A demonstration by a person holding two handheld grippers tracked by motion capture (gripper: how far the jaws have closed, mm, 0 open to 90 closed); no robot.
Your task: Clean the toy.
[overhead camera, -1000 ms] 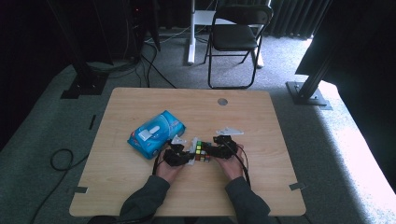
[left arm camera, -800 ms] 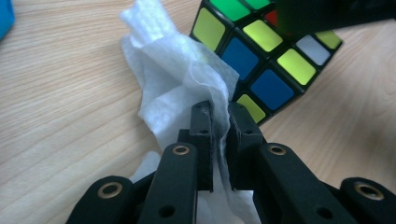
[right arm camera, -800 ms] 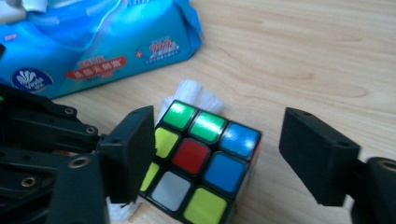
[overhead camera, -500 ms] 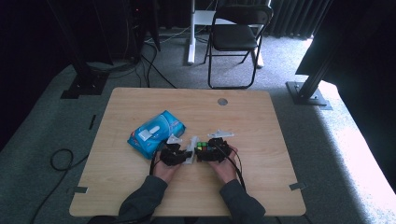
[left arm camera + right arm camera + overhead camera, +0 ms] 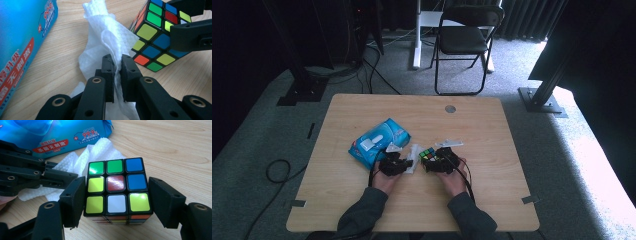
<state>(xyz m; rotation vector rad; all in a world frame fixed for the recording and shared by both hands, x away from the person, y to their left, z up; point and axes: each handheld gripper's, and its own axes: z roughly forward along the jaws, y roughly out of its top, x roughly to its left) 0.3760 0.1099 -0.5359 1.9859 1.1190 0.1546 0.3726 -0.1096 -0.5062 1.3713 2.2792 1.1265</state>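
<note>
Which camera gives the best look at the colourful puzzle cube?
The right gripper view: the cube sits close up between the jaws, top face fully visible. The left gripper view shows a corner of it behind the wipe; the high view shows it tiny.

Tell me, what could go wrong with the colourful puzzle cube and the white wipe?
1. The right gripper has just been closing around the colourful puzzle cube, but a gap seems to remain at the right jaw, so the cube could slip or twist if lifted.
2. The left gripper pinches only a thin fold of the crumpled white wipe; rubbing hard might pull it free.
3. The blue wipe packet lies close by on the wooden table and could get nudged.
</note>
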